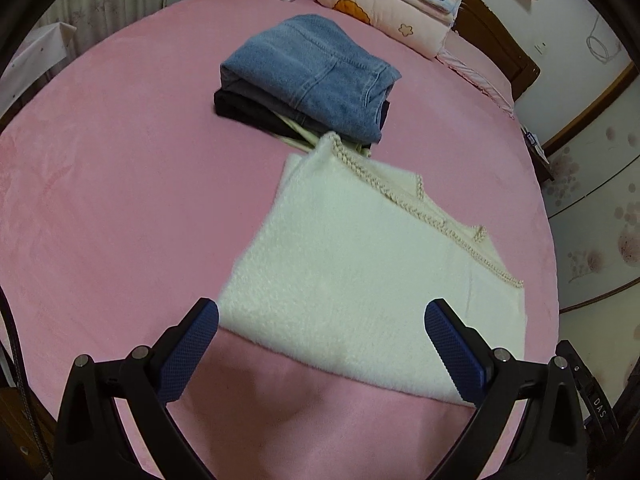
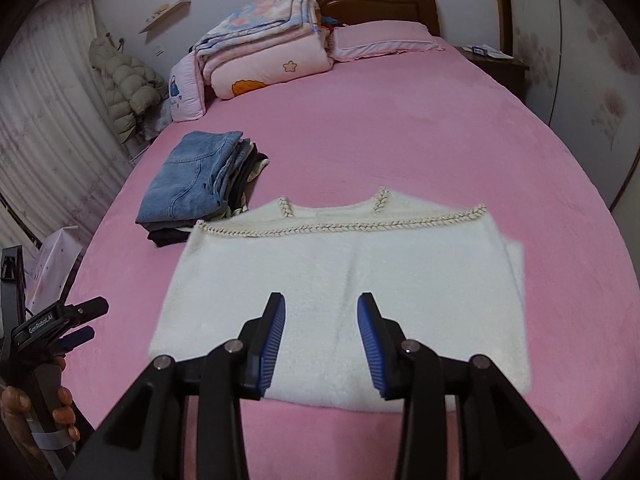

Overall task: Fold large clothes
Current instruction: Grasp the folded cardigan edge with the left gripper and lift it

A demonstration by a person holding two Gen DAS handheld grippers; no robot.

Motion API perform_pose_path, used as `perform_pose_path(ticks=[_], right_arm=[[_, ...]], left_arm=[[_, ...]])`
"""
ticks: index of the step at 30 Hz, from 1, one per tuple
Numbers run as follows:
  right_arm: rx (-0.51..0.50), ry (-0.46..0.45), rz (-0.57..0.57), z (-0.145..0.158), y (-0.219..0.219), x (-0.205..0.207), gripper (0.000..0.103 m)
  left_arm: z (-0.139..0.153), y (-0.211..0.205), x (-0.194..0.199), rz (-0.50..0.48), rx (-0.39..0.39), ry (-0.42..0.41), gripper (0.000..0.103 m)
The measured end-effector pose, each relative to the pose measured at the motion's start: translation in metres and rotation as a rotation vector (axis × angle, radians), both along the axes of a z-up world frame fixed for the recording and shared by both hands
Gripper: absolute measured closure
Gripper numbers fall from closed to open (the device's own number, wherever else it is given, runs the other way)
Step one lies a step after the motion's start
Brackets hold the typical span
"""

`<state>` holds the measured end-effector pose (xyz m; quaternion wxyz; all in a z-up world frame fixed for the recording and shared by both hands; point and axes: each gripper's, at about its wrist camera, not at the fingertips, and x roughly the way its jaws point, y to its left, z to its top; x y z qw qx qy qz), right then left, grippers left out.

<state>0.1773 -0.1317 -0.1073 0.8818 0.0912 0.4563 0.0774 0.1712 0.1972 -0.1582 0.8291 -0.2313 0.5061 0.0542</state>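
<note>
White sweater [image 2: 344,280] lies flat on the pink bed [image 2: 420,136], folded into a rough rectangle, its braided neckline trim at the far edge. The right claw [image 2: 322,312] hangs over the sweater's near half, jaws partly apart, nothing between the blue pads [image 2: 370,340]; whether the tips actually touch the fleece is hard to tell from this angle.

Over on the other side, the left claw [image 1: 322,312] is spread wide and empty. Its left pad [image 1: 192,352] sits over bare pink cover just beside the sweater's near corner, and its right pad [image 1: 452,352] stands over the sweater [image 1: 360,260] along the near edge. From the right wrist view that same left claw [image 2: 86,320] shows at the bed's left side, well apart from the garment, with the person's left hand [image 2: 38,412] wrapped round its handle.

Just beyond the sweater's far left corner sits a stack of folded clothes, blue jeans [image 1: 308,72] on top, dark items underneath, and the sweater's corner touches or overlaps it. Folded quilts [image 2: 264,48] and a pillow [image 2: 384,38] are piled at the headboard.
</note>
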Motion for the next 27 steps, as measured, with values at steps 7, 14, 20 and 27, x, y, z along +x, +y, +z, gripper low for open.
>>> perform_pose_path(ticks=[7, 14, 20, 27], right_arm=[[-0.003, 0.059, 0.000, -0.043, 0.016, 0.001, 0.066], [0.006, 0.109, 0.033, -0.090, 0.037, 0.008, 0.066], [0.017, 0.097, 0.033, -0.116, 0.041, 0.012, 0.066], [0.052, 0.100, 0.022, -0.136, 0.042, 0.022, 0.066]], left_arm=[[-0.064, -0.004, -0.020, 0.023, -0.126, -0.019, 0.001], [-0.144, -0.012, -0.025, 0.024, -0.261, 0.034, 0.001], [-0.172, -0.013, -0.013, 0.039, -0.330, -0.092, 0.001], [-0.173, -0.001, 0.032, 0.050, -0.349, -0.269, 0.005]])
